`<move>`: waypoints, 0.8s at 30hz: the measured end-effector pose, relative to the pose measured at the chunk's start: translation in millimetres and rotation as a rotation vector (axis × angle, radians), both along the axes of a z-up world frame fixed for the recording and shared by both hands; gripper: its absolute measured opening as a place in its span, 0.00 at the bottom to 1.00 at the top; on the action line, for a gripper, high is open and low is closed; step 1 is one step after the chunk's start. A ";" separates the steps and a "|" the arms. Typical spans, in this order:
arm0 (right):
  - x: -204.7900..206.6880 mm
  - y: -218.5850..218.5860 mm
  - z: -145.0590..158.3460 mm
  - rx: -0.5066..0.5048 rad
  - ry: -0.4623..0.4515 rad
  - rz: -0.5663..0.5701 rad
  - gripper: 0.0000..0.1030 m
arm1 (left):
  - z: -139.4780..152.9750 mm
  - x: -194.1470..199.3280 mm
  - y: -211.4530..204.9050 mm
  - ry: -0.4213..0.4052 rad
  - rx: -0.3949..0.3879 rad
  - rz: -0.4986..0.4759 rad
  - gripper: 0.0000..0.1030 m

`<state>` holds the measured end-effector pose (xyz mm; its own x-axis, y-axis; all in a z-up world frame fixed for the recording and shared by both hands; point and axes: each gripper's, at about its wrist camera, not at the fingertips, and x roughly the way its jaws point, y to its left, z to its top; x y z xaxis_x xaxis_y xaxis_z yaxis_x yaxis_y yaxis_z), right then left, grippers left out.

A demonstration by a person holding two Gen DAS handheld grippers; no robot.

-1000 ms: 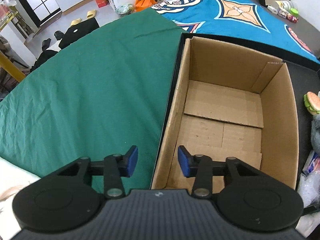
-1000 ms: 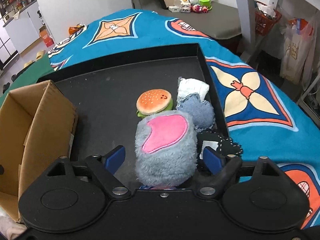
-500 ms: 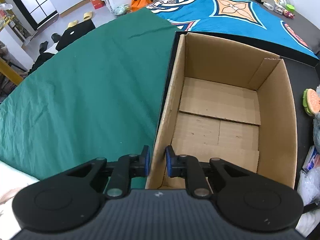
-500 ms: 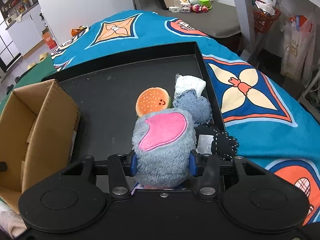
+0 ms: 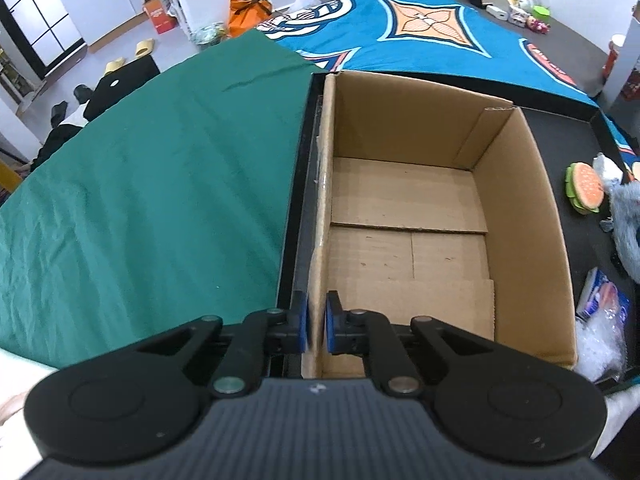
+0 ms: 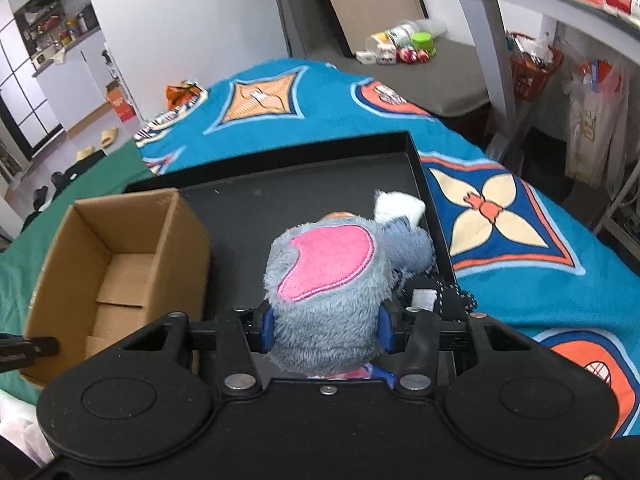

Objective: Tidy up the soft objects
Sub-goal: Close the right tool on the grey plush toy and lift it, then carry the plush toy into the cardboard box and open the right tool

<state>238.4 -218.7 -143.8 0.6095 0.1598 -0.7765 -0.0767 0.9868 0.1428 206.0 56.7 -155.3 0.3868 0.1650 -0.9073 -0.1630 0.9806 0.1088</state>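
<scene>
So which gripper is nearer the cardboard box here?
Left. The left gripper is shut on the cardboard box at its near left wall. The right gripper is apart from it, over the black tray, shut on the grey plush toy.

left gripper (image 5: 317, 327) pinching the cardboard box (image 5: 520, 216) wall, box sitting empty, burger plush (image 5: 585, 193) off right on black tray (image 5: 576, 128)

The cardboard box (image 5: 408, 216) stands in the tray (image 6: 312, 196), against its left wall. Right of the box, on the tray floor, lies the burger toy (image 5: 585, 193), with the plush toy (image 6: 332, 280) nearer, above the tray. The tray rests on the patterned blanket (image 6: 500, 220).
</scene>
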 end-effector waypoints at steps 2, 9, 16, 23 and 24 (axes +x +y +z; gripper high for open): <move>-2.1 3.6 5.9 0.005 -0.014 0.012 0.44 | 1.2 -1.5 -0.5 -0.004 -0.007 -0.010 0.08; -7.1 22.2 24.2 0.021 -0.057 0.052 0.44 | 1.1 -1.1 2.2 0.004 -0.002 0.010 0.08; -14.6 50.7 38.7 0.038 -0.096 0.113 0.44 | -3.3 1.9 9.3 0.045 -0.003 0.043 0.10; -17.9 81.8 48.0 0.027 -0.122 0.193 0.44 | -1.8 -1.7 12.5 0.017 -0.012 0.051 0.10; -17.9 86.5 48.1 0.024 -0.122 0.204 0.44 | -0.7 -3.6 13.4 0.010 -0.014 0.055 0.10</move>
<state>220.5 -132.2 -95.7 0.6516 0.3069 -0.6937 -0.2924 0.9455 0.1436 202.4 70.1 -156.0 0.3689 0.1726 -0.9133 -0.2154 0.9717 0.0966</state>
